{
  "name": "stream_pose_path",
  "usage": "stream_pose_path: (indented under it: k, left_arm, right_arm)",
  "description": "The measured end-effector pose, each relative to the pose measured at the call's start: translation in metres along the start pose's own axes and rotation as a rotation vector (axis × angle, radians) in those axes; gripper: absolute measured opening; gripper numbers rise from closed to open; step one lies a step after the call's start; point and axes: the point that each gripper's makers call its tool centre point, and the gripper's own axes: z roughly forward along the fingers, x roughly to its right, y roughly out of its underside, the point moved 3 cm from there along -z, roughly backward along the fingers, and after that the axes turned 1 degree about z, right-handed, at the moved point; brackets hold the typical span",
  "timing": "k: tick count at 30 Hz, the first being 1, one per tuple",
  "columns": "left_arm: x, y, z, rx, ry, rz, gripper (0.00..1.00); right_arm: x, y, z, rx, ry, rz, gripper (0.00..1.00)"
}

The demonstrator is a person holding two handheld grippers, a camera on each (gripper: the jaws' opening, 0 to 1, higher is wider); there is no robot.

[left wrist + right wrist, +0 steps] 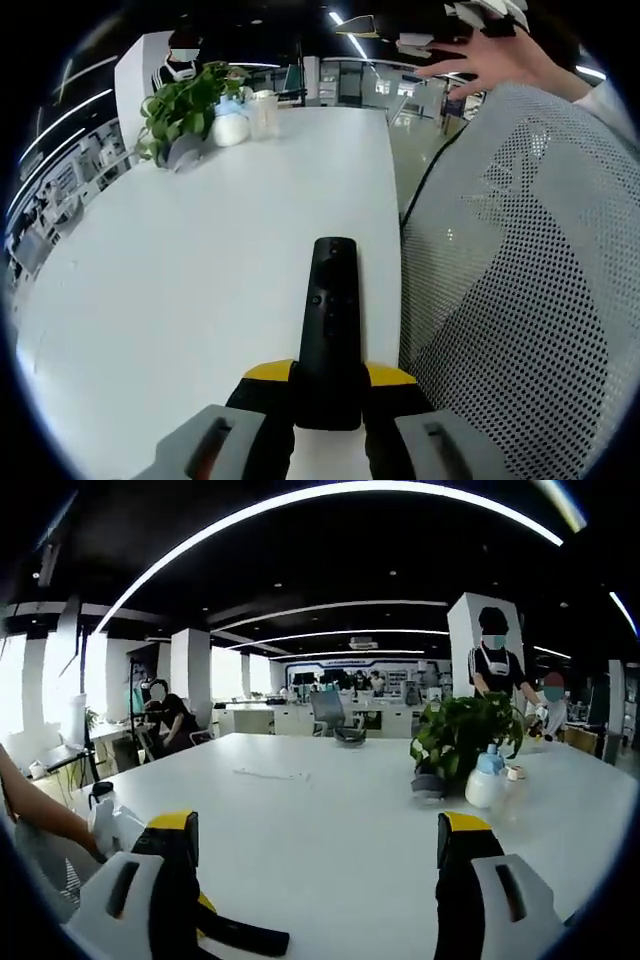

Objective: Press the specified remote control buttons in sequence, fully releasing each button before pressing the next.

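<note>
The left gripper (pixel 327 392) clamps the near end of the remote (pixel 330 325) above the white table (pixel 180 280). The right gripper (pixel 315 865) hangs released over the table — no button touched yet. Risk: a hard press could lever the remote's far end down or twist it loose, since only 1 end is held.

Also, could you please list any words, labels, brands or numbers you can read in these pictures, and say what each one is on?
None can be read.
Remote control: its buttons show no legible marks.
Bottle beside the plant: no label can be made out.
Far wall signs: too small and blurred.
</note>
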Motion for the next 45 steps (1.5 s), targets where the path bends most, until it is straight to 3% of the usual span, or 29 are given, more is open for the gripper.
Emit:
stream_pose_path:
  k: [8, 13, 20, 23, 25, 32, 37, 45]
  left_arm:
    - [0.000, -0.001, 0.000, 0.000, 0.000, 0.001, 0.25]
    - [0.000, -0.001, 0.000, -0.005, 0.001, 0.004, 0.25]
    - [0.000, -0.001, 0.000, -0.017, 0.004, 0.009, 0.25]
    - [-0.002, -0.002, 0.001, -0.028, 0.003, 0.007, 0.25]
    - [-0.004, -0.002, 0.001, -0.035, 0.000, 0.004, 0.25]
    - [-0.012, -0.001, 0.001, -0.049, 0.000, 0.011, 0.24]
    - [-0.017, 0.001, -0.001, -0.058, 0.004, 0.015, 0.24]
    - [-0.027, 0.002, -0.003, -0.076, 0.021, 0.033, 0.25]
  right_arm:
    - [-0.007, 0.005, 0.001, -0.037, -0.002, -0.105, 1.00]
    - [-0.004, 0.002, -0.001, -0.032, 0.038, -0.160, 0.97]
    - [0.011, -0.003, -0.007, -0.017, 0.111, -0.117, 0.90]
    - [0.016, 0.005, -0.007, -0.062, 0.127, -0.101, 0.85]
    - [0.017, 0.015, -0.007, -0.138, 0.128, -0.111, 0.81]
    - [0.014, 0.017, -0.006, -0.155, 0.123, -0.130, 0.74]
    - [0.016, 0.020, -0.008, -0.180, 0.123, -0.117, 0.60]
    - [0.016, 0.029, -0.008, -0.240, 0.125, -0.134, 0.55]
